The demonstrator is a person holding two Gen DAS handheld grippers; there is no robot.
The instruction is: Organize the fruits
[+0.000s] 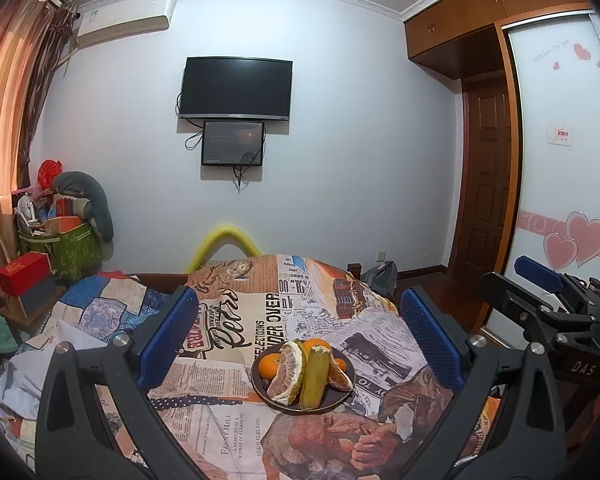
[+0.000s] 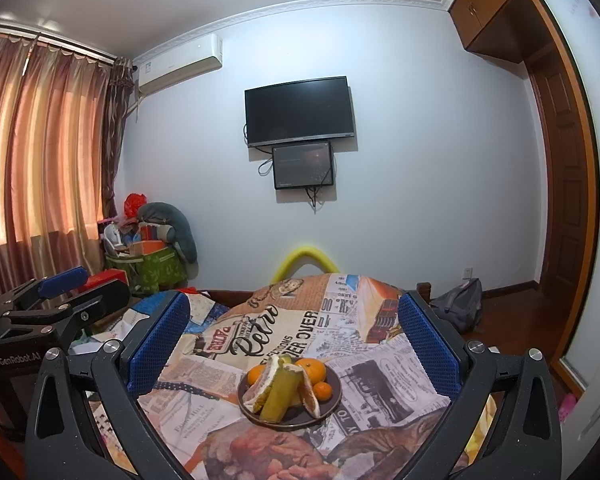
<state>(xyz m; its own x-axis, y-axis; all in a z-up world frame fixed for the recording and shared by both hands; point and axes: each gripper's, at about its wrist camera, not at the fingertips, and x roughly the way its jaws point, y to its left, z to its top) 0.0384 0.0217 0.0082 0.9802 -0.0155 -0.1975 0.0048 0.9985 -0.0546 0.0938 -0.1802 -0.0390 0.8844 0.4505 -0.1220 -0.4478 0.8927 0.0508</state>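
A dark plate [image 1: 337,398] [image 2: 300,423] rests on the newspaper-print bedcover. It holds pale pomelo wedges [image 1: 288,372] [image 2: 260,385], a yellow-green stalk piece [image 1: 315,376] [image 2: 278,394] leaning across them, and small oranges [image 1: 270,364] [image 2: 323,391]. My left gripper [image 1: 300,332] is open, its blue pads spread wide with nothing between them; the plate lies ahead, below the gap. My right gripper [image 2: 294,340] is open and empty in the same way. Each view also catches the other gripper from the side: the right gripper [image 1: 500,272] and the left gripper [image 2: 104,282].
The bedcover [image 1: 236,320] spans the bed. A yellow foam tube [image 1: 224,236] arches at its far end. A green bin of clutter [image 1: 66,248] and a red box [image 1: 22,274] stand back left. A grey backpack [image 2: 460,304] lies on the floor by the wooden door [image 1: 488,176].
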